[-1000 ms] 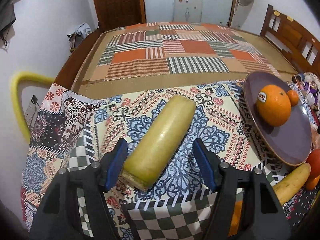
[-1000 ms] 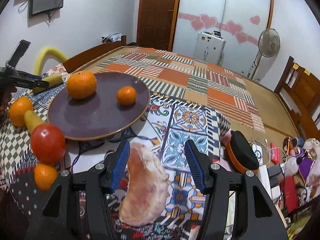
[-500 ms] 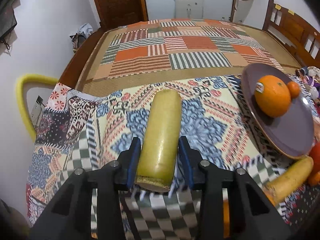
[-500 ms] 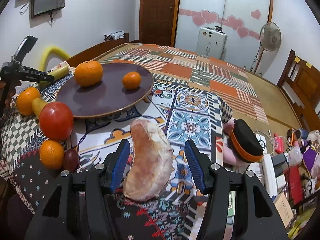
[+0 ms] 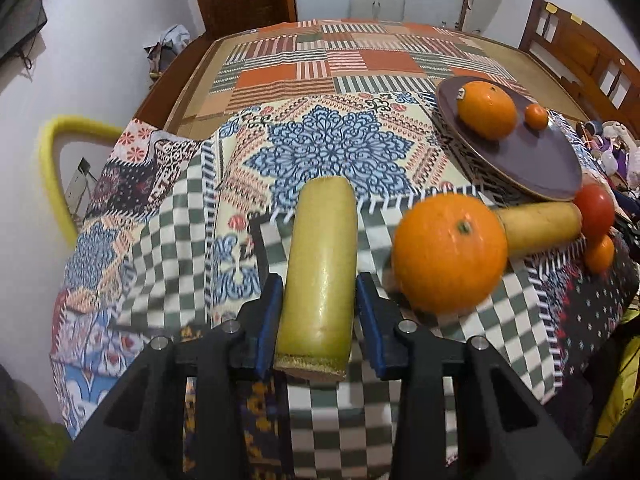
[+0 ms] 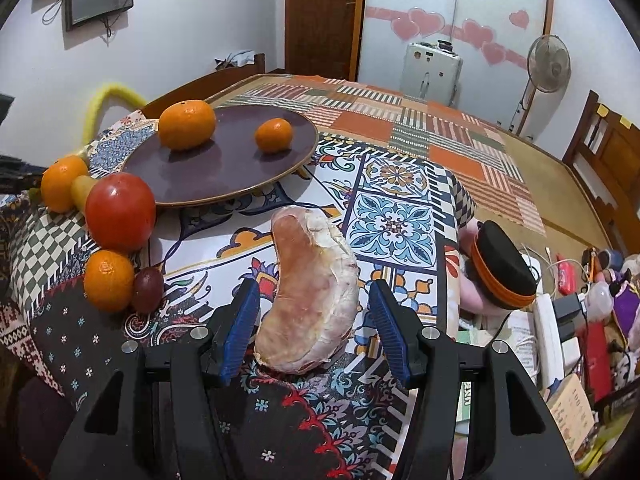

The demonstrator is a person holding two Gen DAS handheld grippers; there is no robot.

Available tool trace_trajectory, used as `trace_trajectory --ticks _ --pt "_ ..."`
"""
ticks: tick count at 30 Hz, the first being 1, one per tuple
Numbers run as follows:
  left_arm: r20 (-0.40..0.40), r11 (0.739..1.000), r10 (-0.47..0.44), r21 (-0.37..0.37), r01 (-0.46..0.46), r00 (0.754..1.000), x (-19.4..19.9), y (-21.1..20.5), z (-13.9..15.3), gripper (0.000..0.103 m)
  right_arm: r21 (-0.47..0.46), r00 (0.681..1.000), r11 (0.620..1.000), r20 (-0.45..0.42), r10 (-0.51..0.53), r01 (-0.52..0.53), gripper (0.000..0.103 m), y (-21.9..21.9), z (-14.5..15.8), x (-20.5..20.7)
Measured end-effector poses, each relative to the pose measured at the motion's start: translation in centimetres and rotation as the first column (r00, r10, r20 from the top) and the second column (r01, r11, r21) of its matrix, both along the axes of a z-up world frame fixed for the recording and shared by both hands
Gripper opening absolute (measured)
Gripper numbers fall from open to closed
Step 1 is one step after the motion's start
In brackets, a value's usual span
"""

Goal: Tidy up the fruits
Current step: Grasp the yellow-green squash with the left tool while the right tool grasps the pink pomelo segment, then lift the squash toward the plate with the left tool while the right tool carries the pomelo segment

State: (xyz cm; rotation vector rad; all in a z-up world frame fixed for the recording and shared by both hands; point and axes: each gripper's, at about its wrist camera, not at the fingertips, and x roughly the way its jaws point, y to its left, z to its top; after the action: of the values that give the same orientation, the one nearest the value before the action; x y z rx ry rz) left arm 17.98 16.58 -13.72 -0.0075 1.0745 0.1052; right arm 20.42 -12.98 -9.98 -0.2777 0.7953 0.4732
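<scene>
My left gripper (image 5: 318, 316) is shut on a long yellow-green fruit piece (image 5: 322, 268) and holds it above the patterned cloth. A large orange (image 5: 448, 254) lies just to its right, with a second yellow piece (image 5: 540, 226) behind it. My right gripper (image 6: 314, 332) is open, its jaws on either side of a pale pink pomelo wedge (image 6: 310, 286) that rests on the cloth. The dark purple plate (image 6: 224, 168), also in the left wrist view (image 5: 532, 160), holds a big orange (image 6: 187, 124) and a small orange (image 6: 274, 135).
Left of the wedge lie a red tomato-like fruit (image 6: 120, 212), a small orange (image 6: 108, 280), a dark purple fruit (image 6: 148, 288) and another orange (image 6: 62, 188). A black-and-orange case (image 6: 500, 272) and clutter sit off the cloth's right edge. A quilted bed (image 5: 360, 64) lies behind.
My left gripper closed on the yellow-green piece, lifted it and drew it back toward the near edge, bringing the large orange into view. My right gripper moved in around the wedge, still open.
</scene>
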Motion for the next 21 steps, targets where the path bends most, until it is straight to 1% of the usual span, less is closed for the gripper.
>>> trace_trajectory --ticks 4,6,8,12,16,18,19,21 --pt "-0.016 1.000 -0.016 -0.009 0.016 1.000 -0.4 0.2 -0.1 0.037 -0.002 1.000 1.000 -0.009 0.007 -0.007 0.053 0.2 0.0 0.3" --pt "-0.033 0.999 -0.024 -0.029 0.023 0.999 0.0 0.4 0.0 0.037 -0.007 1.000 1.000 -0.014 0.011 -0.011 0.053 0.4 -0.1 0.5" --pt "-0.028 0.999 -0.028 -0.045 0.027 0.999 0.2 0.6 0.3 0.037 -0.013 1.000 1.000 -0.018 0.014 -0.014 0.053 0.6 -0.2 0.7" --pt "-0.023 0.997 -0.050 -0.052 0.049 0.998 1.3 0.8 0.4 0.037 -0.026 0.999 0.999 -0.025 0.023 -0.023 0.053 1.1 -0.4 1.0" --pt "-0.036 0.997 -0.065 -0.054 0.063 0.997 2.8 0.8 -0.4 0.037 -0.025 0.999 0.999 -0.033 0.024 -0.025 0.052 1.2 -0.3 1.2" --pt "-0.036 0.996 -0.070 -0.052 0.068 0.997 3.2 0.8 -0.7 0.037 -0.024 0.999 0.999 -0.034 0.022 -0.023 0.047 1.1 -0.3 1.3" --pt "-0.036 0.996 -0.069 -0.055 0.066 0.997 3.5 0.8 -1.0 0.037 -0.021 0.999 1.000 -0.034 0.021 -0.021 0.042 1.0 -0.3 1.3" --pt "-0.032 0.996 -0.064 -0.061 0.062 0.997 3.7 1.0 -1.4 0.037 -0.010 0.999 1.000 -0.038 0.015 -0.015 0.040 0.9 -0.3 1.4"
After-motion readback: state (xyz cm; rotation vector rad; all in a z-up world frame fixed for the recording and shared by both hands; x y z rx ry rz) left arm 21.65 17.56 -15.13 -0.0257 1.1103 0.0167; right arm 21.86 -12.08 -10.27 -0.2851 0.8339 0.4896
